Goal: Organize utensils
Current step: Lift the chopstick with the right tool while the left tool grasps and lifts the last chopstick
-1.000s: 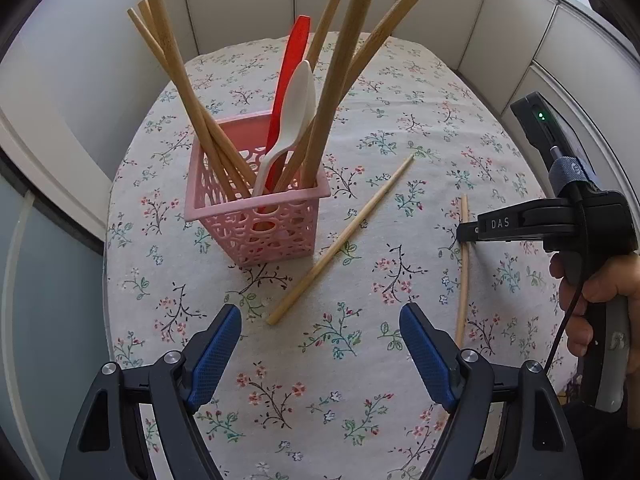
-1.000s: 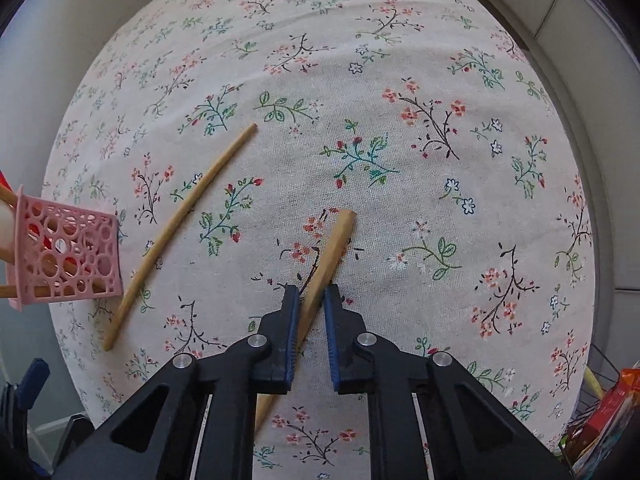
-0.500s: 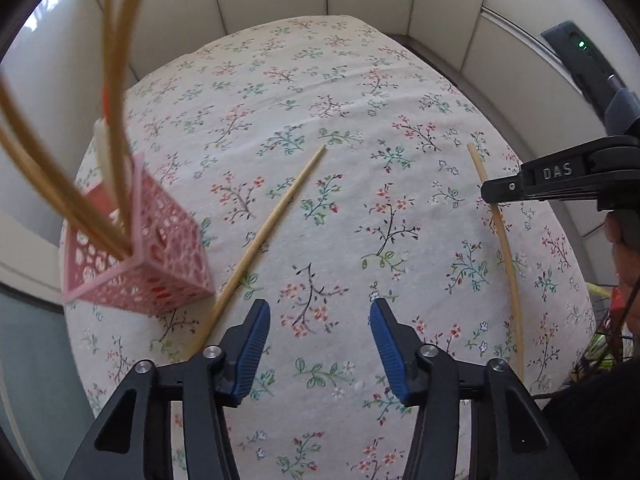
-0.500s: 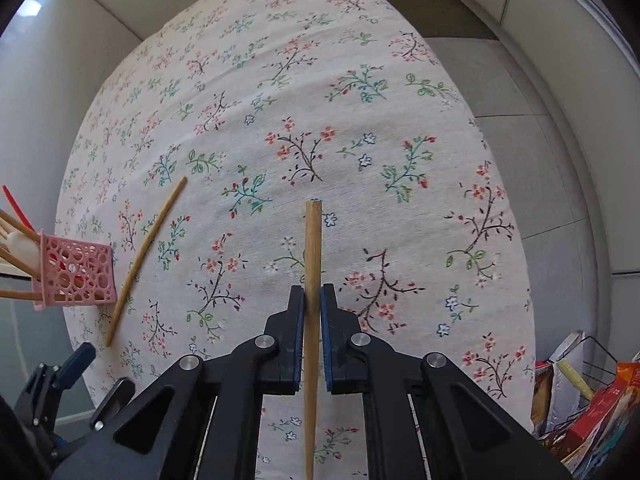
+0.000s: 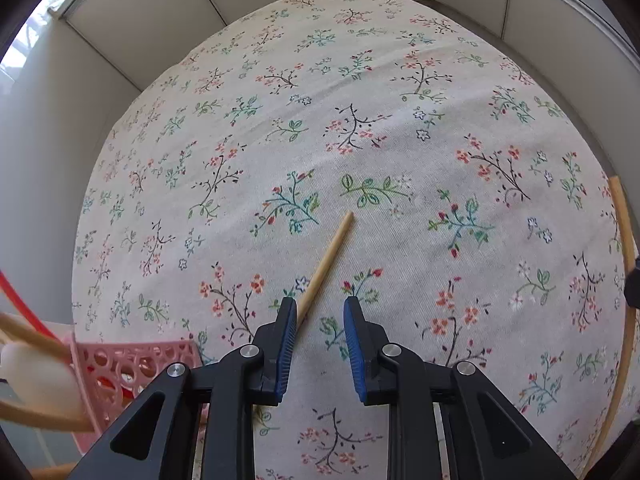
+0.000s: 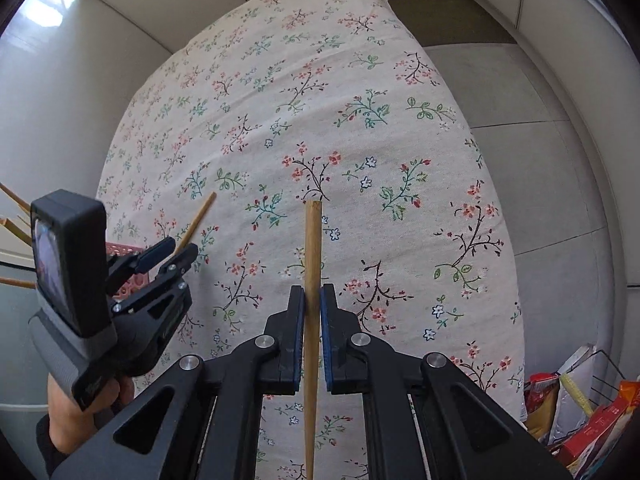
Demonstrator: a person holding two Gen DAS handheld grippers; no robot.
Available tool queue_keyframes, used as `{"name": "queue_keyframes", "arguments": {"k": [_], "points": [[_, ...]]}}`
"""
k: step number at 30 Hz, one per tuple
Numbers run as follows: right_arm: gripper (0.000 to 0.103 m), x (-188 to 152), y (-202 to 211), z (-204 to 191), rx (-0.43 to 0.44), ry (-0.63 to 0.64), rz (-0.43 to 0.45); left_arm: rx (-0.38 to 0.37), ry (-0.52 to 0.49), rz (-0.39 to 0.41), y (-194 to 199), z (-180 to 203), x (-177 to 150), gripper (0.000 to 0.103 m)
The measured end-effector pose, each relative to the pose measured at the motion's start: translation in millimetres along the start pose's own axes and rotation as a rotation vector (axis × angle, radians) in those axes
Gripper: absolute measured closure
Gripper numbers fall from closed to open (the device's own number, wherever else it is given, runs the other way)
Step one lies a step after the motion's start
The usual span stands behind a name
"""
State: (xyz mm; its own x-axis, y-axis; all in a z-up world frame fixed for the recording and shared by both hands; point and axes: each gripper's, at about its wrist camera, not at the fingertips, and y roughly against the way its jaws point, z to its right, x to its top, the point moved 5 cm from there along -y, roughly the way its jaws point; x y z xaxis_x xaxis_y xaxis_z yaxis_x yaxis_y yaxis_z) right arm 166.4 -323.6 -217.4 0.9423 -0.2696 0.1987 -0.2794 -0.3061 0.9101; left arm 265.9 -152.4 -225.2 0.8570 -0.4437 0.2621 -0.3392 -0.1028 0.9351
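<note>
Two chopsticks: one [image 6: 312, 280] pinched in right hand-held gripper [image 6: 311, 336], one [image 5: 326, 264] on tablecloth [image 5: 400, 140] beside parted left hand-held gripper [image 5: 318, 344], pink basket [image 5: 136, 368] alongside.

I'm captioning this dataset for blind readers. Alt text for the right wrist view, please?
The right gripper is clamped on a wooden chopstick above a floral tablecloth. At left, the left gripper reaches toward a second chopstick near a pink basket.

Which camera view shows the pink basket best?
The left wrist view, though only in part: the pink basket sits at the lower left, its holed wall clear, with utensils sticking out. In the right wrist view only a small strip of it shows behind the left gripper.
</note>
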Motion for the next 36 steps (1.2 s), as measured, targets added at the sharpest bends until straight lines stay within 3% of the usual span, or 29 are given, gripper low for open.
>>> {"name": "queue_keyframes", "arguments": {"k": [6,9,19,28,36], "points": [[0.095,2.8,7.3,6.3,0.022,-0.01,0.012,-0.017,0.019,-0.035,-15.1,-7.6,15.9,0.079],[0.095,2.3,8.4,8.6,0.028,-0.014,0.01,-0.087,0.058,-0.048,-16.8,-10.6,14.4,0.089],[0.095,-2.3,11.9,5.0,0.049,-0.006,0.014,-0.102,0.073,-0.088,-5.5,3.9,-14.9,0.097],[0.095,-10.8,20.2,-4.2,0.054,0.015,0.041,-0.167,0.126,0.0,22.2,4.0,-59.9,0.098],[0.095,-20.8,34.3,-22.2,0.059,0.056,0.097,-0.177,0.119,0.18,84.0,-4.8,-85.4,0.098]]}}
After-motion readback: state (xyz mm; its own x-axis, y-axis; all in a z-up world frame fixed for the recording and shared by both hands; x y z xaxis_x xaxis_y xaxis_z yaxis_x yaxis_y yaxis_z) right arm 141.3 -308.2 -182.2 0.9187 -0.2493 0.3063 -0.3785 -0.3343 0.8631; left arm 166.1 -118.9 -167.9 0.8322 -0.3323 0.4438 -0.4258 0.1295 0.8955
